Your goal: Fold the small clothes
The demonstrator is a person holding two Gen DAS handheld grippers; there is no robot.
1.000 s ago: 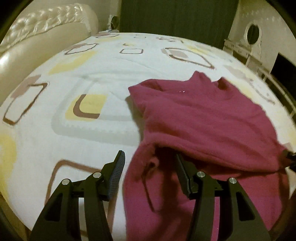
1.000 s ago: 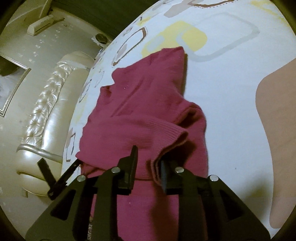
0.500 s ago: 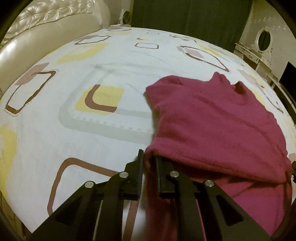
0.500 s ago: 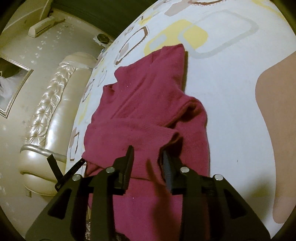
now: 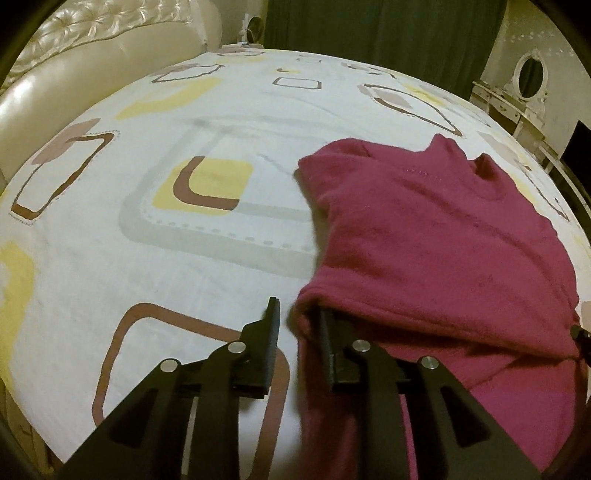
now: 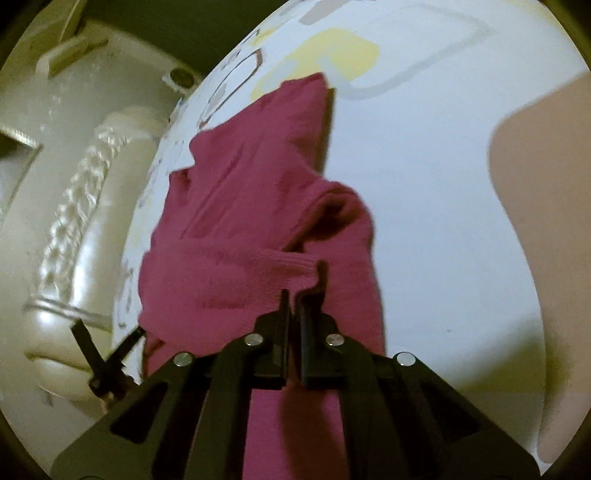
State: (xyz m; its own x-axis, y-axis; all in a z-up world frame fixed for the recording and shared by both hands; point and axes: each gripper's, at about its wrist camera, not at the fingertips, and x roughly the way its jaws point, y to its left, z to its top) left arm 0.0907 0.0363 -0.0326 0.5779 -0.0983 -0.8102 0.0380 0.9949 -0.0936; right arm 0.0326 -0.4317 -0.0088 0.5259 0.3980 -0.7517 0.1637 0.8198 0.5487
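A magenta knit sweater (image 5: 424,236) lies on the patterned bedsheet (image 5: 155,258), its lower part folded up over the body, collar at the far end. My left gripper (image 5: 297,321) sits at the sweater's near left folded corner, with cloth between its slightly parted fingers. In the right wrist view the sweater (image 6: 240,236) hangs lifted and blurred. My right gripper (image 6: 293,299) is shut on its ribbed hem edge. The left gripper's fingertips (image 6: 110,347) show at the sweater's far left corner.
The bed's cream tufted headboard (image 5: 74,62) runs along the left. A dark curtain (image 5: 369,33) and a white dresser with an oval mirror (image 5: 528,74) stand beyond the bed. The sheet's near edge is just below the grippers.
The left gripper closed on the sweater's folded corner, then its jaws parted slightly. The right gripper closed tight on the hem and lifted it; its view is now blurred.
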